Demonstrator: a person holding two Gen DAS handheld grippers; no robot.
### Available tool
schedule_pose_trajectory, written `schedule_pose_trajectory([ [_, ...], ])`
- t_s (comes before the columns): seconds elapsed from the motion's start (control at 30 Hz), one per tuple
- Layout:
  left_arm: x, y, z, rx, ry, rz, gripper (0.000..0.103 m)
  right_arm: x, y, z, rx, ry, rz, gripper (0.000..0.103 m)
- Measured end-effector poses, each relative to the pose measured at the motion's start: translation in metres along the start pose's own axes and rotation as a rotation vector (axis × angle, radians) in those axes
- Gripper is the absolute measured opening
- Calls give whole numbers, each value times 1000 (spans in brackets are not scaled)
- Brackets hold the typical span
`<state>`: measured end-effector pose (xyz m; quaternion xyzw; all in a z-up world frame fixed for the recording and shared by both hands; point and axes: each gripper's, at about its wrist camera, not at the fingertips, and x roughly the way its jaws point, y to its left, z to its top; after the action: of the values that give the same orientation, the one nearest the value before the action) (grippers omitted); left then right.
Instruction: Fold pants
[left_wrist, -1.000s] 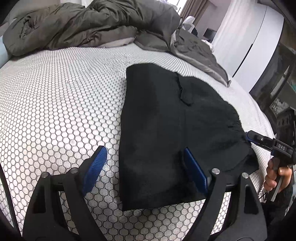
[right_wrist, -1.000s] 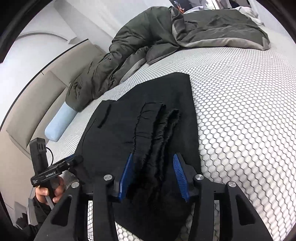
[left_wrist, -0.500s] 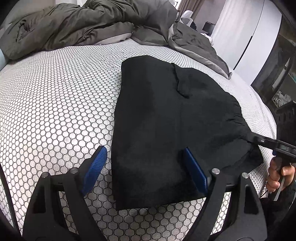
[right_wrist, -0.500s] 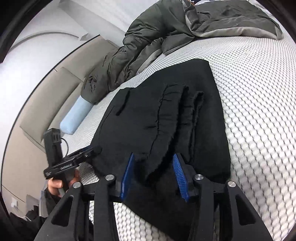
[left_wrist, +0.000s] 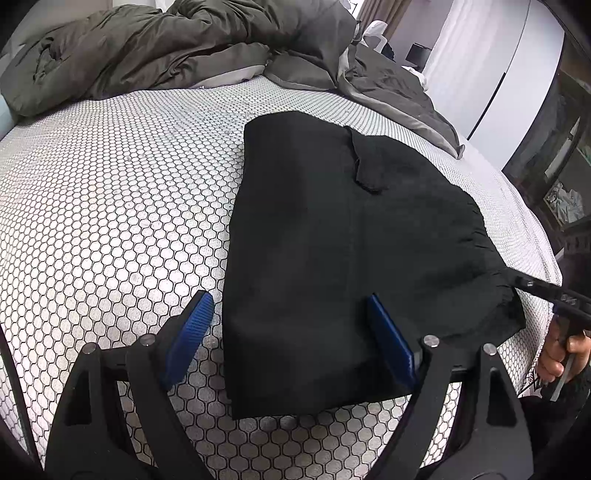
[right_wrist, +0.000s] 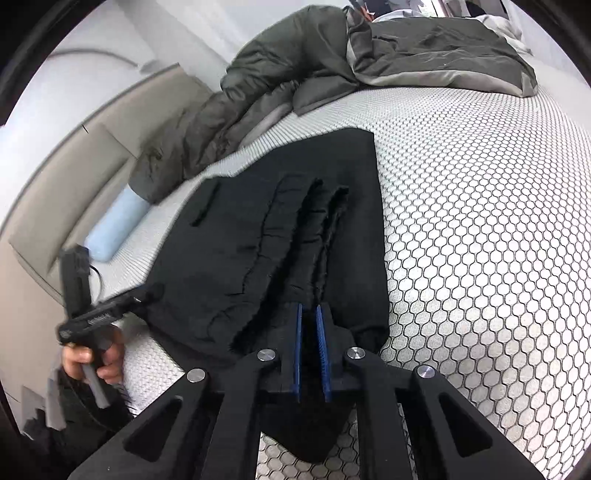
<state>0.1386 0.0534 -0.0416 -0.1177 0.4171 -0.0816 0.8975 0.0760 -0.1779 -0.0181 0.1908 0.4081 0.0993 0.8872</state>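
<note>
Pants (left_wrist: 332, 258), black, folded, lie flat on bed (left_wrist: 110, 221) near its front edge. Left gripper (left_wrist: 291, 332) jaws wide apart, hovering over pants' near-left corner, gripping nothing. Right gripper (right_wrist: 309, 332) jaws nearly closed, pinching pants' bunched edge. Grey duvet (left_wrist: 166, 48) heaped at far edge.

Black pants (left_wrist: 332, 236) and grey duvet (left_wrist: 155, 48) lie on honeycomb-patterned bed (left_wrist: 110, 206).
</note>
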Motion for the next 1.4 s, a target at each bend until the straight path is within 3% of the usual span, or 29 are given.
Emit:
schedule_pose_trajectory([
  [0.1,-10,0,1,-2,-34,-18,83,-13,0,2,30,-39,107,19],
  [0.2,-24,-7,0,25,-81,-66,80,-14,5,5,13,-54,115,26],
  [0.3,-33,-26,-5,119,-121,-114,73,1,10,7,22,-13,156,29],
  [0.37,-29,-42,-10,188,-99,-142,67,16,14,8,27,30,175,42],
  [0.43,-23,-56,-16,248,-77,-148,62,29,17,6,32,69,193,46],
  [0.5,-19,-67,-20,287,-66,-141,60,37,21,7,29,64,172,43],
  [0.57,-15,-76,-26,322,-57,-127,60,37,25,9,17,34,137,10],
  [0.6,-13,-79,-27,336,-56,-114,60,34,28,9,1,10,117,9],
  [0.77,-12,-88,-36,387,-48,-106,60,-5,39,9,-46,-112,194,7],
  [0.87,-13,-87,-38,404,-35,-115,60,-2,30,5,-35,-69,139,7],
  [0.97,-29,-71,-31,352,-64,-142,60,16,7,2,35,17,75,6],
  [1.17,-43,-32,-33,275,-97,-66,60,7,1,5,88,2,174,15],
  [1.23,-45,-29,-33,280,-106,-54,55,7,0,6,97,8,194,15],
  [1.4,-40,-33,-34,349,-109,3,54,7,8,8,94,0,220,21],
])
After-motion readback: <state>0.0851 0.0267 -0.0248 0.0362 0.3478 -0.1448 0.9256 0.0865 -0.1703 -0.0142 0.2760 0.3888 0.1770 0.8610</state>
